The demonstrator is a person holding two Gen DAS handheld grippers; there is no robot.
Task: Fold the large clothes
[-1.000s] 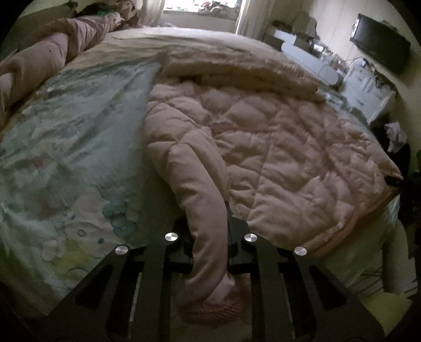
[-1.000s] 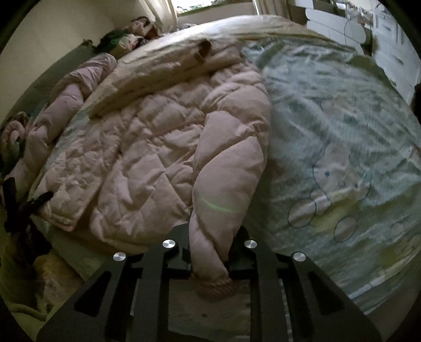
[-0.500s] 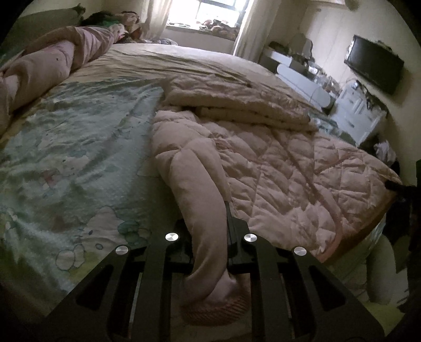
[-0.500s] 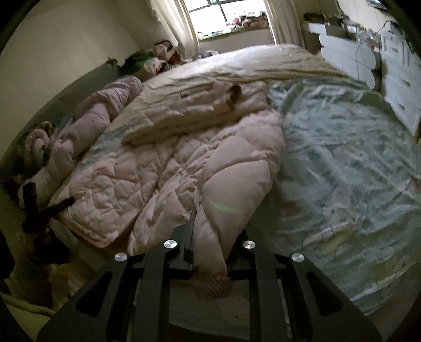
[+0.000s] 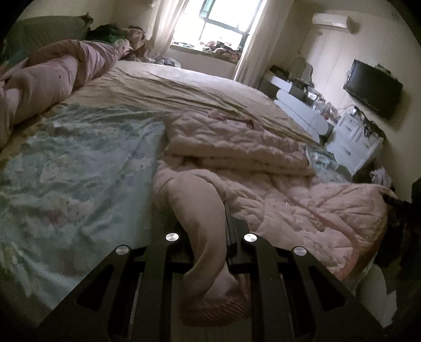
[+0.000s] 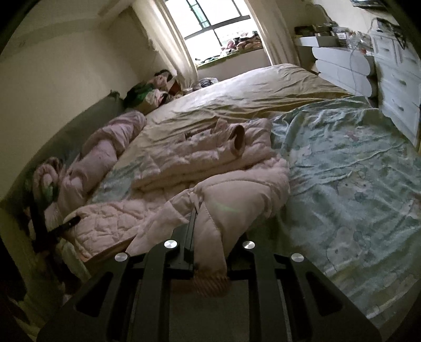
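I've lifted both sleeves since a second ago, ready to fold them inward. My left gripper [image 5: 209, 234] pinches one puffy sleeve [image 5: 202, 210], my right gripper [image 6: 208, 236] the other sleeve [image 6: 210, 223]. The quilted pink coat [image 5: 289, 202] sprawls on the wrinkled bedsheet [image 5: 65, 171].

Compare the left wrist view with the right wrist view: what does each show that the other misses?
Only the left wrist view shows the wall-mounted TV and the air conditioner. Only the right wrist view shows the open cuff of a sleeve folded across the pink quilted coat. Both share the coat, the bed, the window, and a gripper, left gripper or right gripper, shut on a sleeve.
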